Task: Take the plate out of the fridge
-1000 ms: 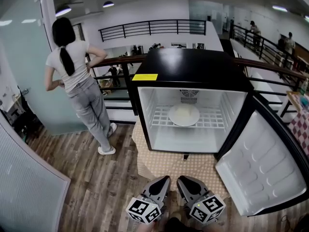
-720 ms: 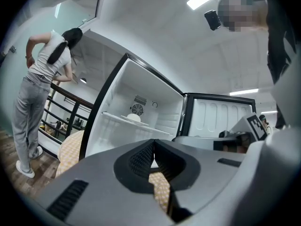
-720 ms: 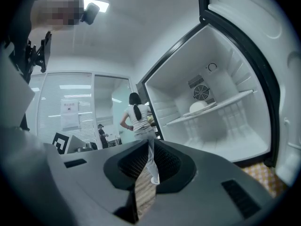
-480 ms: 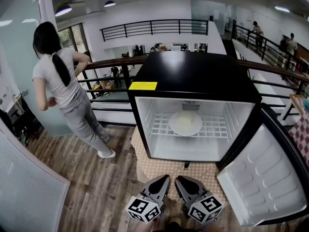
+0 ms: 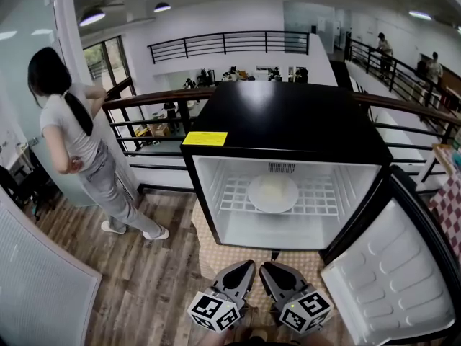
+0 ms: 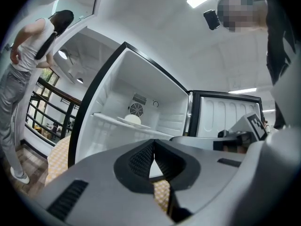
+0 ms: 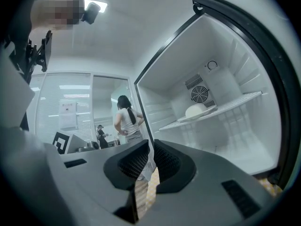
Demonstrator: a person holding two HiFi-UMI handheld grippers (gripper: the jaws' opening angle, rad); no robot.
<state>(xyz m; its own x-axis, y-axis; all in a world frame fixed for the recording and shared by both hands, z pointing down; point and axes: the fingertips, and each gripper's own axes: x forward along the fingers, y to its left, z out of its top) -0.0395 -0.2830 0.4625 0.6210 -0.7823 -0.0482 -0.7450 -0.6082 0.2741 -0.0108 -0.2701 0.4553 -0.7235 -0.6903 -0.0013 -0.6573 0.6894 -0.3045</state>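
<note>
A white plate point(image 5: 273, 193) with a pale mound on it lies on the wire shelf point(image 5: 317, 197) of a small black fridge point(image 5: 288, 117) whose door point(image 5: 385, 269) hangs open to the right. The left gripper view shows the plate point(image 6: 133, 120) on the shelf below the fan. In the right gripper view the plate point(image 7: 200, 111) sits at mid-right. My left gripper point(image 5: 247, 267) and right gripper point(image 5: 268, 269) hang side by side, low, in front of the fridge and well short of the shelf. Both are shut with nothing in them.
A person point(image 5: 72, 139) in a white top stands at the left by a dark railing point(image 5: 144, 99). The fridge stands on a patterned mat point(image 5: 230, 251) over wooden flooring point(image 5: 137, 280). A yellow label point(image 5: 204, 138) marks its top front edge.
The fridge has come nearer and looms larger in the head view. The person at the left has stepped further left. Both grippers have stayed low and shut.
</note>
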